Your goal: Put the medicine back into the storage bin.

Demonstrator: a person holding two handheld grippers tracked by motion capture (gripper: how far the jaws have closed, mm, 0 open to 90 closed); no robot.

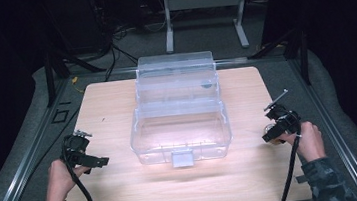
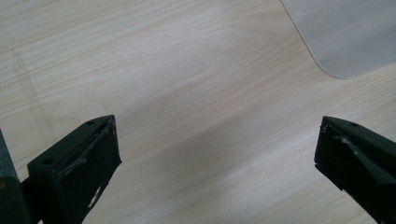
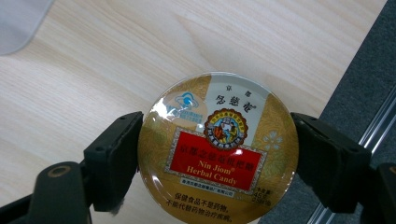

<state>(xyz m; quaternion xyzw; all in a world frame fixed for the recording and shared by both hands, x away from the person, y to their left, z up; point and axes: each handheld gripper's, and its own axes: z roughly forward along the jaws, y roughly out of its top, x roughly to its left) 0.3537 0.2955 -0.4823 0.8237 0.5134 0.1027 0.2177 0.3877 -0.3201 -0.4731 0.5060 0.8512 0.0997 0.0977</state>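
Observation:
A round gold candy tin (image 3: 218,147) with a red label sits between the jaws of my right gripper (image 3: 217,158), which is shut on its rim and holds it above the table's right edge. In the high view the right gripper (image 1: 276,131) is at the table's right side with the tin (image 1: 269,135) showing as a small pale disc. A clear plastic box (image 1: 180,130) with its lid (image 1: 176,75) tipped back stands open in the middle of the table. My left gripper (image 2: 217,154) is open over bare wood, and in the high view this gripper (image 1: 88,160) is left of the box.
The light wood table (image 1: 125,186) is ringed by grey padding (image 1: 350,127) and metal rails. A corner of the clear box (image 2: 345,37) shows at the upper right of the left gripper view. A white desk frame (image 1: 205,14) stands beyond the table.

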